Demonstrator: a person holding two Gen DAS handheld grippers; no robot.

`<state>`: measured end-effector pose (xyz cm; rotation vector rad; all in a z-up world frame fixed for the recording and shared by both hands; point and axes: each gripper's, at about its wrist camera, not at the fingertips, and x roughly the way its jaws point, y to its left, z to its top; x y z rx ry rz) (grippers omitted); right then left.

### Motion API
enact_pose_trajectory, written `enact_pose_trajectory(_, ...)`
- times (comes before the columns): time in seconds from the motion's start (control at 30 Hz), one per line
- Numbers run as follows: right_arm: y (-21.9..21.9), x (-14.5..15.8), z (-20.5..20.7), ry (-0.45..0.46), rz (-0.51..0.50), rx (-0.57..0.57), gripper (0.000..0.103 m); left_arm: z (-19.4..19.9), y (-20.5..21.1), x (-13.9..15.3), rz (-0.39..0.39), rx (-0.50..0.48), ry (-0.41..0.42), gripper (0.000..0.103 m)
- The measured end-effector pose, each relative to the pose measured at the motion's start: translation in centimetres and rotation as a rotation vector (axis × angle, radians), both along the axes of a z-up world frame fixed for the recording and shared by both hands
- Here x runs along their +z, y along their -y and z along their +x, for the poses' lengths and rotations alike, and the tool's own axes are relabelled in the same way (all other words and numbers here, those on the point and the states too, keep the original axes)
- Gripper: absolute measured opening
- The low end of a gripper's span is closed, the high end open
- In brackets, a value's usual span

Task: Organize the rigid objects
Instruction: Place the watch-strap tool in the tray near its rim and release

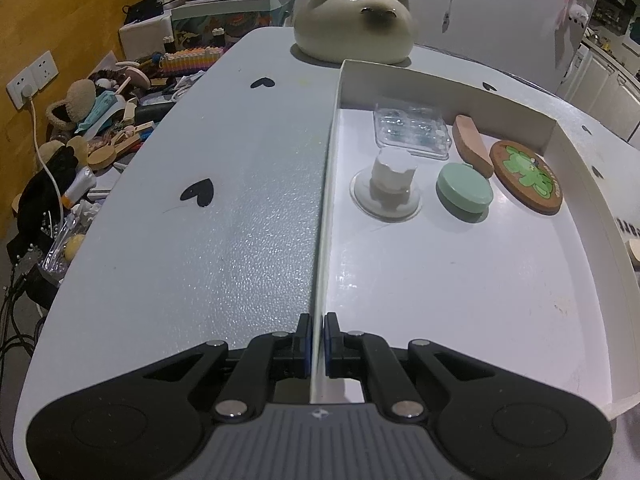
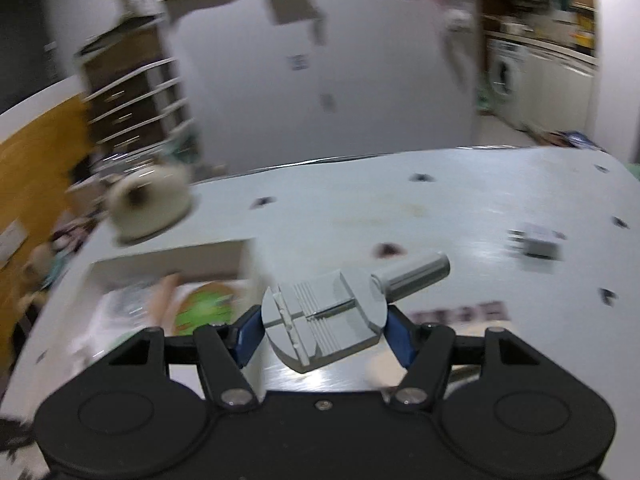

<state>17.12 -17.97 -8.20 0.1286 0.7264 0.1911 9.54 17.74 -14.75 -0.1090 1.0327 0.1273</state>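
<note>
My left gripper is shut on the left wall of a white shallow box lying on the pale table. Inside the box lie a clear plastic case, a white knob on a suction base, a round green tin, a wooden piece and a round coaster with a green figure. My right gripper is shut on a grey plastic tool with a cylindrical handle, held above the table just right of the box. The right wrist view is blurred.
A cream cat-shaped ceramic pot stands behind the box. A small grey block lies on the table at the right. Black heart marks dot the table. Clutter fills a lower surface off the table's left edge.
</note>
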Motion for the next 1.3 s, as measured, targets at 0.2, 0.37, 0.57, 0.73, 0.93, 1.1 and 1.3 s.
enact_pose_trajectory(0.2, -5.8, -0.1, -2.2, -0.021, -0.068, 0.268, 0.065, -0.2, -0.1, 0.0, -0.008, 0.002, 0.011, 0.005)
enact_pose_trajectory(0.37, -8.6, -1.0, -3.4, -0.082, -0.117, 0.419, 0.065, -0.2, -0.1, -0.1, -0.001, -0.005, 0.014, 0.005)
enact_pose_trajectory(0.57, -10.8, -1.8, -3.6, -0.107, -0.165, 0.516, 0.065, -0.2, 0.0, -0.1, 0.005, -0.005, 0.015, 0.005)
enact_pose_trajectory(0.73, -11.9, -3.1, -2.6, -0.154, -0.194, 0.535, 0.065, -0.3, 0.0, -0.1, 0.005, -0.004, 0.015, 0.005)
enact_pose_trajectory(0.93, -12.9, -4.3, -1.1, -0.173, -0.236, 0.532, 0.065, -0.3, -0.1, 0.0, 0.001, 0.000, 0.016, 0.005)
enact_pose_trajectory(1.1, -13.3, -5.2, -0.1, -0.185, -0.255, 0.533, 0.065, -0.4, -0.1, 0.0, -0.001, 0.003, 0.016, 0.005)
enact_pose_trajectory(1.3, -13.4, -5.8, -0.1, -0.174, -0.244, 0.534, 0.066, -0.3, -0.1, -0.1, -0.001, 0.006, 0.013, 0.005)
